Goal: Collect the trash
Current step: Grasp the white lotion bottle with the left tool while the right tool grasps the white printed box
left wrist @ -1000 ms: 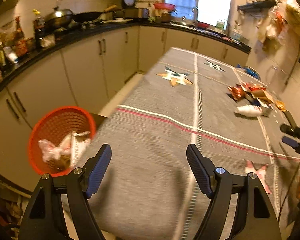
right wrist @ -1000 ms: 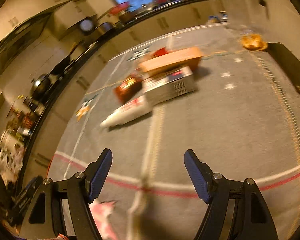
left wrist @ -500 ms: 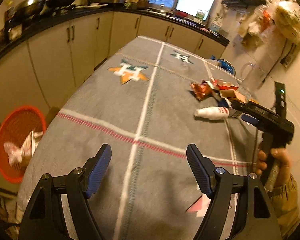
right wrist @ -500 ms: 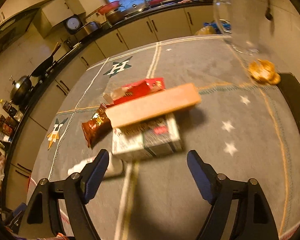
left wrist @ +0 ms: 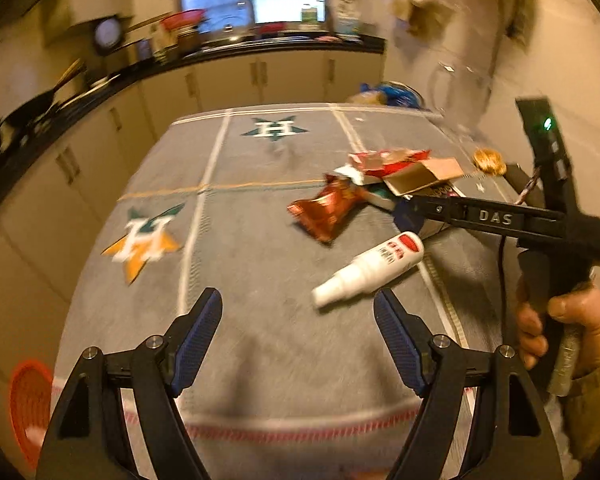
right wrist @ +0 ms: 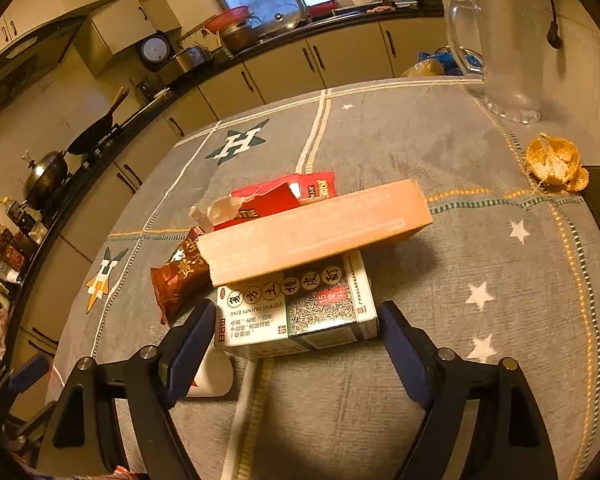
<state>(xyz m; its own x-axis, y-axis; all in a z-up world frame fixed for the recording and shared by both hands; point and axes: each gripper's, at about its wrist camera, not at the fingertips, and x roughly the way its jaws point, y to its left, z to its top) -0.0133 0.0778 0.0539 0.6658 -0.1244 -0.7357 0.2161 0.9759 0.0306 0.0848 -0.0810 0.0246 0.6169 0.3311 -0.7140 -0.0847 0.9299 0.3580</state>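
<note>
While both tools hang over the grey star-patterned cloth [right wrist: 420, 144] | right gripper [right wrist: 296, 332]: fingers spread, flanking the white-and-green printed carton [right wrist: 296, 312], pads not touching | left gripper [left wrist: 298, 328]: fingers spread, nothing between | white plastic bottle with red label [left wrist: 370, 268]: just beyond it | orange mesh bin [left wrist: 30, 400]: near left.

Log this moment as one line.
left tongs: open, empty | right tongs: open, astride medicine box | white bottle: lying on table

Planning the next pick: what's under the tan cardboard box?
The tan cardboard box rests on the white medicine carton and the brown snack wrapper; the red packet's near edge is hidden behind it.
</note>
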